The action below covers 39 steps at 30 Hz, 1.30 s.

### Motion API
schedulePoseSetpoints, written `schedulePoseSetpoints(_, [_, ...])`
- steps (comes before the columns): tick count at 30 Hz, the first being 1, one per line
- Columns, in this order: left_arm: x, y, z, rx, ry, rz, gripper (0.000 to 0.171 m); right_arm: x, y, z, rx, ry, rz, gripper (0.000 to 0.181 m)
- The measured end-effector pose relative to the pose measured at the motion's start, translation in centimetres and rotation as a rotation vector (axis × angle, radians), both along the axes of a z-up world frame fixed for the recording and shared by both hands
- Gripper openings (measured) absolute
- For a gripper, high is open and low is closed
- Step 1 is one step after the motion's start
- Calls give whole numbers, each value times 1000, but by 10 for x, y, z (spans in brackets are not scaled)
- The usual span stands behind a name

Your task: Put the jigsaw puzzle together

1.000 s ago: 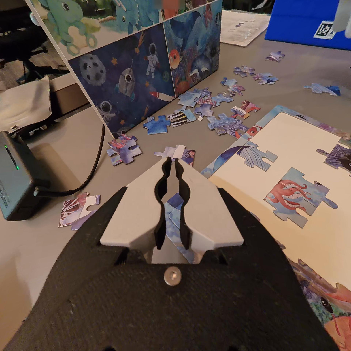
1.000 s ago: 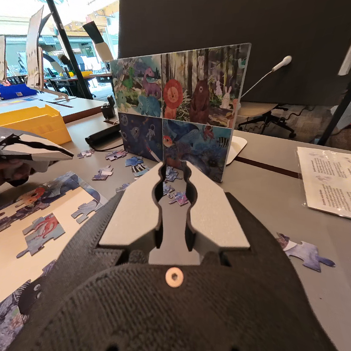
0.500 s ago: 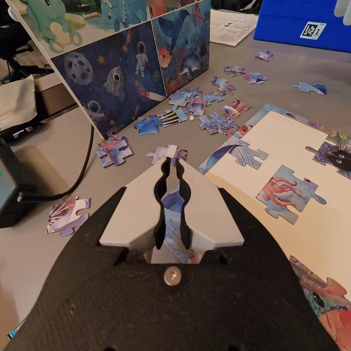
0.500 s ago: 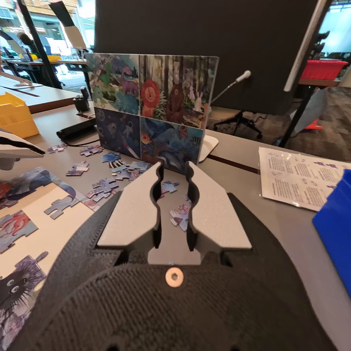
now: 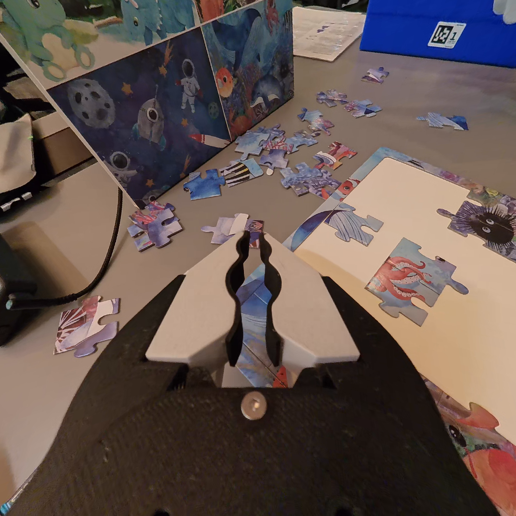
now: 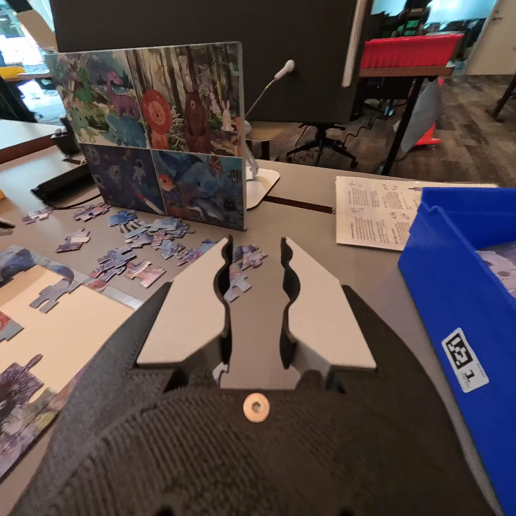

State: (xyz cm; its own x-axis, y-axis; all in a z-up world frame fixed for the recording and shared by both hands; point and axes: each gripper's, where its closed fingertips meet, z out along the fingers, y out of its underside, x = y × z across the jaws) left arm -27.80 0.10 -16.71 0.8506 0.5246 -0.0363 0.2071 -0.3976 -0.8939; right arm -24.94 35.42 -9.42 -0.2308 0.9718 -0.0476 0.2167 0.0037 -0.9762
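On the grey table point(image 5: 72, 212), the puzzle tray point(image 5: 413, 195) lies flat at the right of the left wrist view, its cream base mostly bare. An octopus piece point(image 5: 407, 282), a striped blue piece point(image 5: 353, 227) touching the tray's blue border, and a black sea-urchin piece point(image 5: 485, 226) sit inside it. Assembled border shows at the lower right corner.

Left tongs point(image 5: 253, 237): jaws nearly together, a thin slit between the tips. Nothing held; the blue tray border shows through the slit below. Tips hover just beside a pale loose piece point(image 5: 229, 227) lying off the tray's left corner.

Right tongs point(image 6: 256, 243): jaws apart, nothing between them. Bare table under them, with a loose blue piece point(image 6: 237, 284) just left of the gap.

Loose pieces point(image 5: 279, 156) are scattered between the tray and the upright picture board point(image 5: 156, 111), which shows four scenes. A blue bin point(image 6: 458, 265) with a square marker sticker stands at the right of the right wrist view, a printed sheet point(image 6: 374, 209) behind it. A black cable point(image 5: 111, 240) runs left of the board.
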Motion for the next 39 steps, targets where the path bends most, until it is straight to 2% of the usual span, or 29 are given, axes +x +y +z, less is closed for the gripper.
schedulePoseSetpoints(2, [0, 1, -1, -8, 4, -3, 5, 5, -12, -11, 10, -64, 95, 48])
schedulePoseSetpoints(4, [0, 0, -2, -16, 9, 1, 5, 15, -30, -32, 75, -161, 233, 79])
schedulePoseSetpoints(5, [-1, 0, -2, -17, 8, 2, 5, 22, -37, -45, 116, -212, 287, 83])
schedulePoseSetpoints(7, [-1, -1, -2, -11, 4, 3, 5, 37, -47, -71, 151, -330, 375, 80])
schedulePoseSetpoints(10, [-3, -3, -1, -9, 6, 11, 6, 51, -46, -100, 152, -485, 407, 75])
schedulePoseSetpoints(16, [-1, -2, 1, 0, 9, 5, 6, 63, -43, -117, 185, -538, 445, 69])
schedulePoseSetpoints(19, [-1, -2, 1, -11, 18, 6, 6, 59, -41, -120, 260, -525, 424, 60])
schedulePoseSetpoints(23, [-2, -2, 2, -10, 26, 9, 6, 55, -42, -121, 290, -529, 398, 34])
schedulePoseSetpoints(32, [-3, -4, 5, -11, 44, 16, 6, 56, -62, -115, 246, -512, 469, 34])
schedulePoseSetpoints(39, [6, 4, 8, -15, 70, -27, 8, 53, -107, -74, 145, -305, 597, 34])
